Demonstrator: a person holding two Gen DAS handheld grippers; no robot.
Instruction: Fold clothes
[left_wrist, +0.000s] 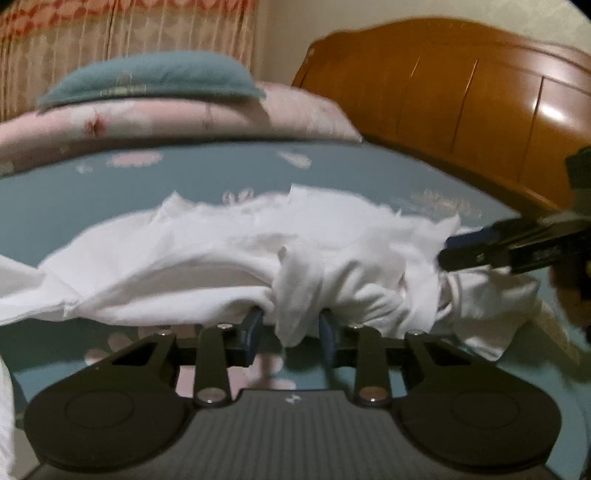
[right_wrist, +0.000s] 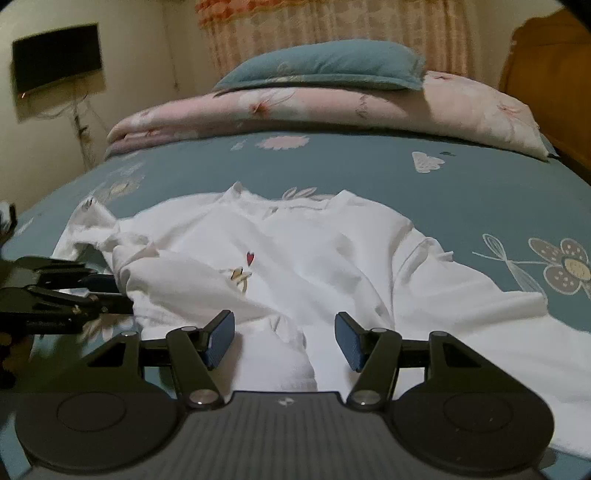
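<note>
A white long-sleeved shirt (right_wrist: 314, 251) with a small red heart print lies face up on the teal flowered bedsheet (right_wrist: 369, 166), collar toward the pillows. My left gripper (left_wrist: 291, 332) is shut on a bunched fold of the white shirt (left_wrist: 184, 258), and cloth drapes over its fingers. Seen from the right wrist, the left gripper (right_wrist: 110, 288) is at the shirt's left side. My right gripper (right_wrist: 284, 339) stands open just above the lower part of the shirt, nothing between its blue pads. The left wrist view shows the right gripper (left_wrist: 450, 247) at the shirt's right edge.
A folded pink quilt (right_wrist: 369, 107) with a teal pillow (right_wrist: 325, 66) on top lies across the head of the bed. A wooden headboard (left_wrist: 461, 96) stands to the right. Curtains (right_wrist: 332, 26) and a wall screen (right_wrist: 55, 55) are behind. Bare sheet surrounds the shirt.
</note>
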